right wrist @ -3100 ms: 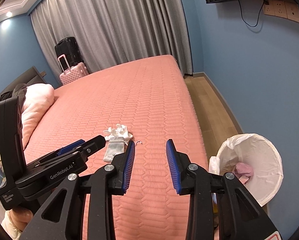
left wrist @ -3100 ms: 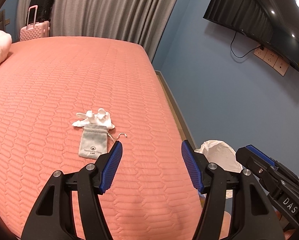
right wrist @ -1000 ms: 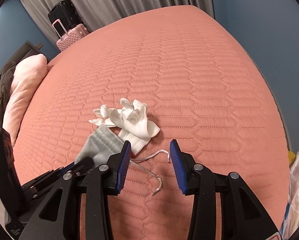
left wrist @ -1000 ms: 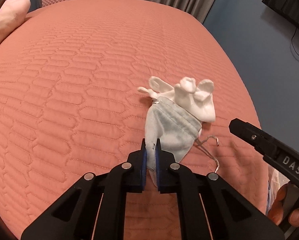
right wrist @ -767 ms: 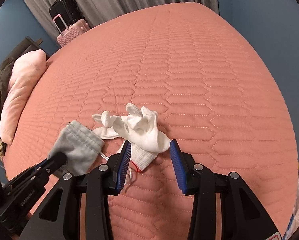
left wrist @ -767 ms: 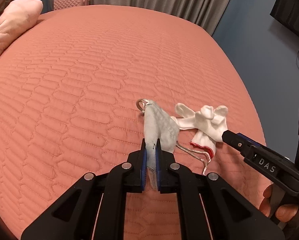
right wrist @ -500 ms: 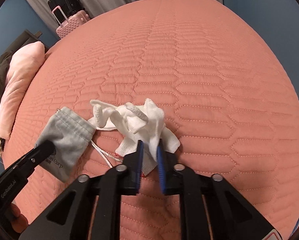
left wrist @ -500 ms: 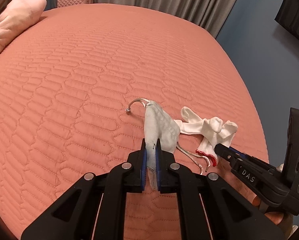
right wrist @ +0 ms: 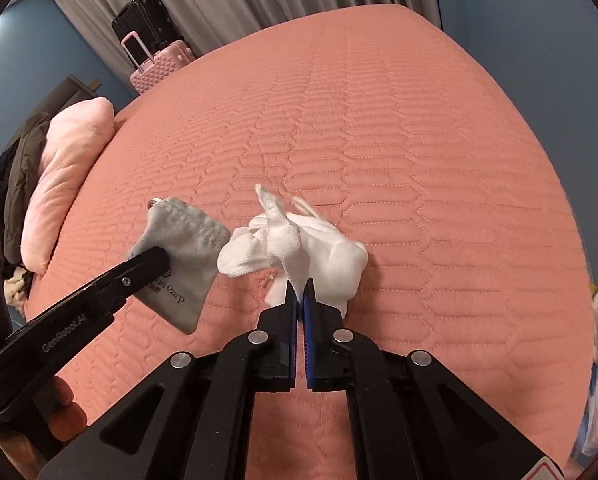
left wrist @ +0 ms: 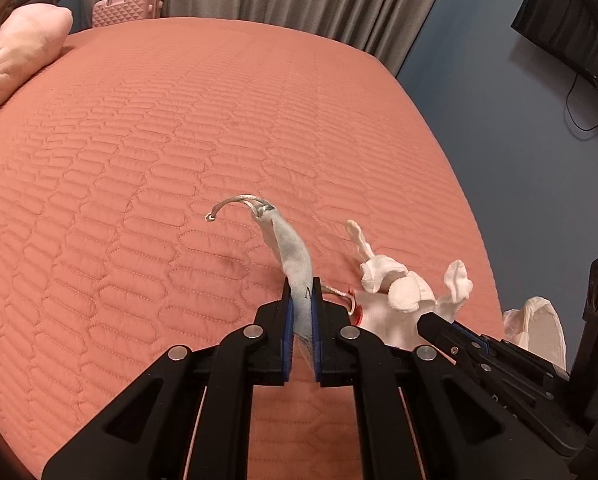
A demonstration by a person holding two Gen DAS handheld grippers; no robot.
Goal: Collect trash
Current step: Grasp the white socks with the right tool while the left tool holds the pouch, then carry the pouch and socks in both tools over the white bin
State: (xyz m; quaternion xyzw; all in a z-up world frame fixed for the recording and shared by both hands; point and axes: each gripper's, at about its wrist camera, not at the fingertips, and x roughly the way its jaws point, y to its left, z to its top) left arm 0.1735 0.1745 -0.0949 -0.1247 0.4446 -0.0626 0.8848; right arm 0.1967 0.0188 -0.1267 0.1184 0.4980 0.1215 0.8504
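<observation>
The left gripper (left wrist: 301, 300) pinches the grey pouch (left wrist: 295, 256); the right gripper (right wrist: 300, 292) pinches the white glove (right wrist: 323, 248) (both limp); lift well clear before swinging binward.

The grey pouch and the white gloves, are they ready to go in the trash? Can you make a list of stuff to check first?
1. Left gripper pinching the grey pouch: ok.
2. Right gripper pinching the white gloves: ok.
3. Pouch lifted off the bed: ok, it hangs above the cover.
4. Gloves fully off the bed: cannot tell.
5. Pouch cord hanging free, not snagged: ok at the top loop; the lower cord by the gloves, cannot tell.
6. White bin bag within reach: cannot tell, only its edge shows.
</observation>
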